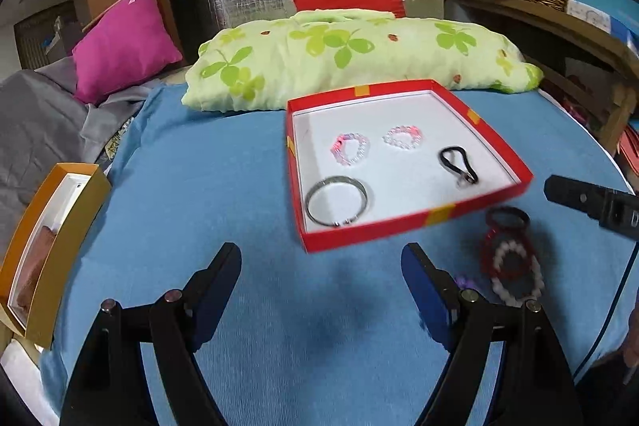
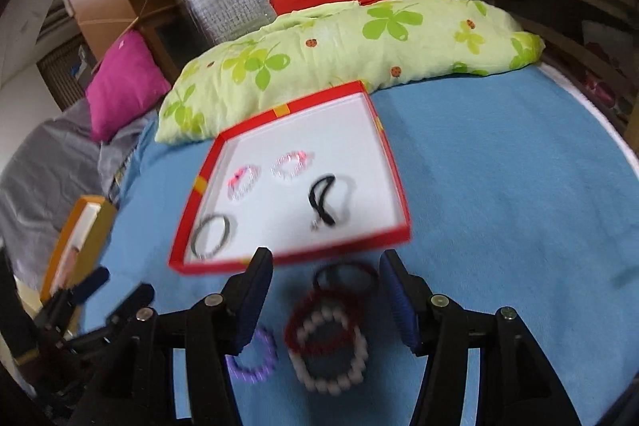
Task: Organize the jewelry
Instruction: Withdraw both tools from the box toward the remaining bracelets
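**A:** Which step is shown?

**B:** Judged from the layout, a pause between placements. The red box (image 1: 419, 222) rests on the blue bed cover (image 1: 199, 186) and already holds four pieces: a silver bangle (image 1: 336, 201), two pale pink bead bracelets (image 1: 351, 148) and a black loop (image 1: 458, 165). A cluster remains outside, just beside the box's near wall: a dark ring bracelet (image 2: 346, 276), a dark red bead bracelet (image 2: 319, 322), a white bead bracelet (image 2: 331, 354) overlapping it, and a purple bracelet (image 2: 253, 356) apart to one side.

**A:** State of the fingers?

**B:** Left gripper (image 1: 321, 290): fingers wide, nothing between them, only bed cover beneath. Right gripper (image 2: 325, 300): fingers moderately apart, framing the red-and-white cluster in its own view; neither pad appears to press on a bracelet, though motion blur limits certainty.

**A:** What does the next move call for?

**B:** Probably lowering the right gripper onto one bracelet only. The red and white loops overlap, so closing on a single strand without dragging its neighbour is the difficulty; the load then goes over the low wall to bare white floor in the box.

**A:** Pose?

**B:** Both grippers point obliquely downward toward the box. The right gripper's tip shows at the edge of the left view.
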Motion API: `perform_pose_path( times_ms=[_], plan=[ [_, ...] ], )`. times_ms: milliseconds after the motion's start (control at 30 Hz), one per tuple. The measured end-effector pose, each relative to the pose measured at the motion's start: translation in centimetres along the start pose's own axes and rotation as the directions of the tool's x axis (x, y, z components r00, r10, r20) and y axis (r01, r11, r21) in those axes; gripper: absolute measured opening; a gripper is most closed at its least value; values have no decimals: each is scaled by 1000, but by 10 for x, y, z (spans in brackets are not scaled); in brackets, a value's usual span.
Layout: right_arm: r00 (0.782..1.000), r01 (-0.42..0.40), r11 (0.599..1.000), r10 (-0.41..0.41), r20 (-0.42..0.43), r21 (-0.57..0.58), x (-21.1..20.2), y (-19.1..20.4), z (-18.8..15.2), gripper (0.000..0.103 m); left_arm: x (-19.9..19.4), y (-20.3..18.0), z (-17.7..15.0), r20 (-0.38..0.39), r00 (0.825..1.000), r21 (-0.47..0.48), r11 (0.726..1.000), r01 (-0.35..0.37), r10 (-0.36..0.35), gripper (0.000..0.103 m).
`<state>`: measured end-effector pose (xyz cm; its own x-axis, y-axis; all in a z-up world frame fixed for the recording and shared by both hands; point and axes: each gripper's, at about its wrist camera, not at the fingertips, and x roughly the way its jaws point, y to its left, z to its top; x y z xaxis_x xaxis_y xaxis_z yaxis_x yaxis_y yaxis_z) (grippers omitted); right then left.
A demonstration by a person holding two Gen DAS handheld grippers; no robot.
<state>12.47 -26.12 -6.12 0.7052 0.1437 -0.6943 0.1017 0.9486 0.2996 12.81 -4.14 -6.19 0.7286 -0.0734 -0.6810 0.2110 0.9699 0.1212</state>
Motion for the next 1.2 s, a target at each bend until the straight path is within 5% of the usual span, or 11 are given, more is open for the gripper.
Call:
perform_pose_path(
  times_ms=[400,1200],
  plan=[
    [991,102,987,-90,94,-124,-35,6,-34,59,-17,-10,-17,15,1000,13,1000,1,-2,83],
    [996,81,988,-85,-28,-129,-14,-2,-37,59,9,-18,-20,-98,995,-10,999,34,-35,83]
  ],
)
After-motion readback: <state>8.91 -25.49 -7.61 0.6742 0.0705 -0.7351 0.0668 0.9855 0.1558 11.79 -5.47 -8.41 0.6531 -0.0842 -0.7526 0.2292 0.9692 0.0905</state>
